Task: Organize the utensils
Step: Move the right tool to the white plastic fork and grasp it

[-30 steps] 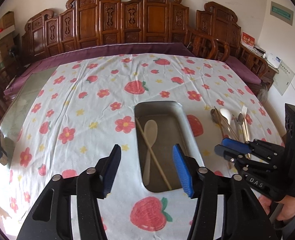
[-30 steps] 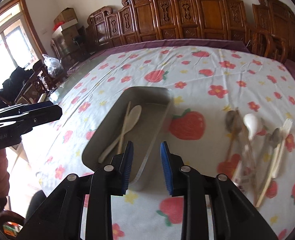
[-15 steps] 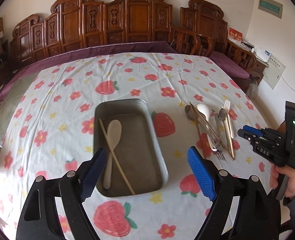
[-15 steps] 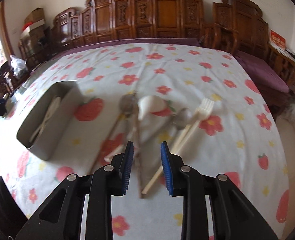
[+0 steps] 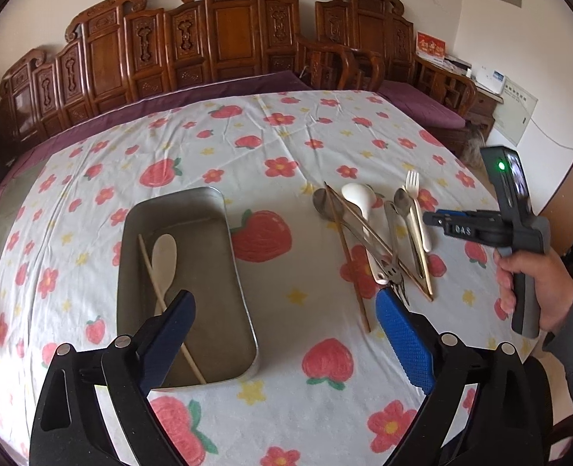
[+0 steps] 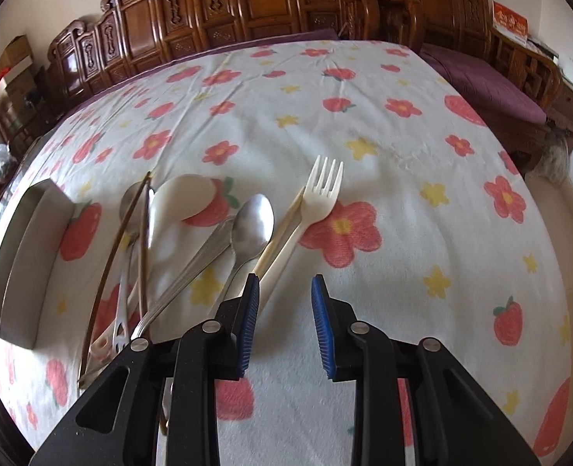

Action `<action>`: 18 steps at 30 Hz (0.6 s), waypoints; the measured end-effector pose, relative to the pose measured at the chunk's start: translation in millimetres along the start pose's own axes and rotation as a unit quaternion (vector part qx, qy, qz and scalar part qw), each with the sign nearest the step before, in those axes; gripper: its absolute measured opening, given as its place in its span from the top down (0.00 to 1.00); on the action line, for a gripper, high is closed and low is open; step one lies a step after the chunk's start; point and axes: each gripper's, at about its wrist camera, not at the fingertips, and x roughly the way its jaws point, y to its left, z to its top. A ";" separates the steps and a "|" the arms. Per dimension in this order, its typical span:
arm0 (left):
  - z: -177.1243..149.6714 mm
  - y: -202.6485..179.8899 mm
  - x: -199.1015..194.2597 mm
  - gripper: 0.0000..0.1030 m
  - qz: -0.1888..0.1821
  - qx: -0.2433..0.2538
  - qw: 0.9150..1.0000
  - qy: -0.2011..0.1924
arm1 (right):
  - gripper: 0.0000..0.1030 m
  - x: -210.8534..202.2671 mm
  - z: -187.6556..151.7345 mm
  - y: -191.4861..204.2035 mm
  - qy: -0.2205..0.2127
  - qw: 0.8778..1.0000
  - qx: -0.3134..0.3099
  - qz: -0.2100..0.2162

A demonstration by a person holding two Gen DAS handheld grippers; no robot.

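I see my left gripper (image 5: 282, 322) opening, empty, above the tray's (image 5: 240, 272) near edge, while my right gripper (image 6: 282, 310), jaws narrowly apart, hovers beside the plastic fork (image 6: 306, 213).

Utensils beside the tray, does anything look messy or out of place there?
Yes. The loose utensils lie in a crossed heap right of the metal tray, chopsticks angled over spoons, while only a wooden spoon and one chopstick are in it.
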 end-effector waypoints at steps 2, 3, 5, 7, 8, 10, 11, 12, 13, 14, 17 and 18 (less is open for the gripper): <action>-1.0 -3.8 1.7 0.12 -0.001 0.002 1.000 0.003 | 0.71 4.9 4.6 -2.0 0.003 1.000 0.007 0.002; -0.9 -5.4 3.1 0.12 -0.002 0.003 1.000 0.004 | 0.71 7.0 6.6 -2.5 0.006 1.000 0.010 0.004; -1.3 -9.8 5.9 0.12 -0.002 0.005 1.000 0.007 | 0.71 11.8 11.0 -5.4 0.011 1.000 0.023 0.010; -0.9 -14.2 8.8 0.12 -0.005 0.008 1.000 0.009 | 0.71 14.6 14.5 -6.6 0.014 0.999 0.028 0.006; -0.3 -15.6 9.9 0.12 -0.005 0.009 1.000 0.009 | 0.72 15.8 16.0 -6.3 0.015 1.000 0.027 0.003; 0.3 -20.3 12.3 0.12 -0.006 0.011 1.000 0.008 | 0.74 17.1 18.2 -5.0 0.018 1.000 0.022 -0.006; 0.4 -22.7 14.0 0.12 -0.006 0.012 1.000 0.009 | 0.77 17.2 18.9 -3.6 0.022 1.000 0.016 -0.015; 0.6 -25.3 16.0 0.12 -0.005 0.014 1.000 0.011 | 0.81 16.7 18.6 -2.4 0.025 0.999 0.009 -0.029; 0.5 -27.0 17.0 0.12 -0.005 0.015 1.000 0.012 | 0.81 16.2 18.0 -3.4 0.030 0.999 0.006 -0.043; 0.5 -28.9 18.4 0.12 -0.006 0.017 1.000 0.013 | 0.85 15.0 16.8 -5.1 0.032 0.999 0.008 -0.042; 0.6 -33.4 23.3 0.12 -0.005 0.021 1.000 0.016 | 0.88 13.3 14.1 -11.1 0.032 0.999 0.009 -0.034; 0.5 -34.7 25.2 0.12 -0.005 0.022 1.000 0.018 | 0.88 13.2 14.1 -12.7 0.032 0.999 0.012 -0.031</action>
